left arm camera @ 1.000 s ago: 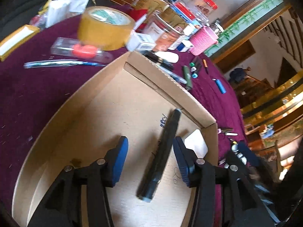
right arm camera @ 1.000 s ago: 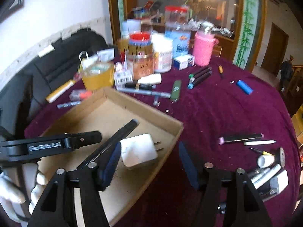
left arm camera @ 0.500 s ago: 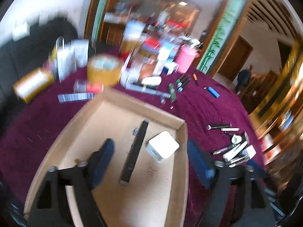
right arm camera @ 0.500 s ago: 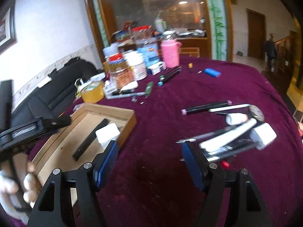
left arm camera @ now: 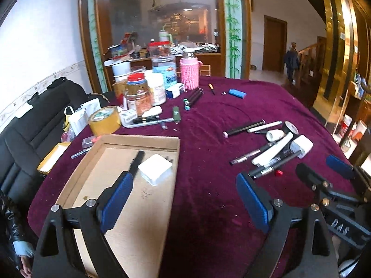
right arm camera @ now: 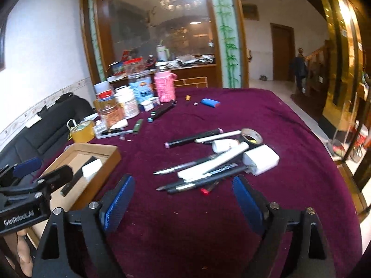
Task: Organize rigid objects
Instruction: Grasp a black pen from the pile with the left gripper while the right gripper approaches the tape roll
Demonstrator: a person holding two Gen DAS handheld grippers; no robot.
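Dark red cloth covers the big round table, and a glass cabinet with bamboo painted on its sides stands behind it.

On the left part of the table sits a flat cardboard box. Inside it lie a long black stick and a white plug block, side by side and touching or almost touching.

The left gripper is up above the near edge of the table. Its two blue pads are spread wide and nothing is between them. One pad hangs over the box and the other hangs over the bare cloth.

The right gripper is also spread wide, with nothing in it. It hangs over the cloth, just on the near side of a pile of things. In that pile are black pens, a white tube, a white charger, a tiny red cap, a small roll of grey tape and a long black marker with pink ends. The pens and the tube lie crossed on top of each other.

At the far side of the table stand a pink cup, jars with red lids and a fat roll of brown tape. A blue lighter lies alone on the cloth, well apart from the pile. A black sofa is past the left edge of the table.
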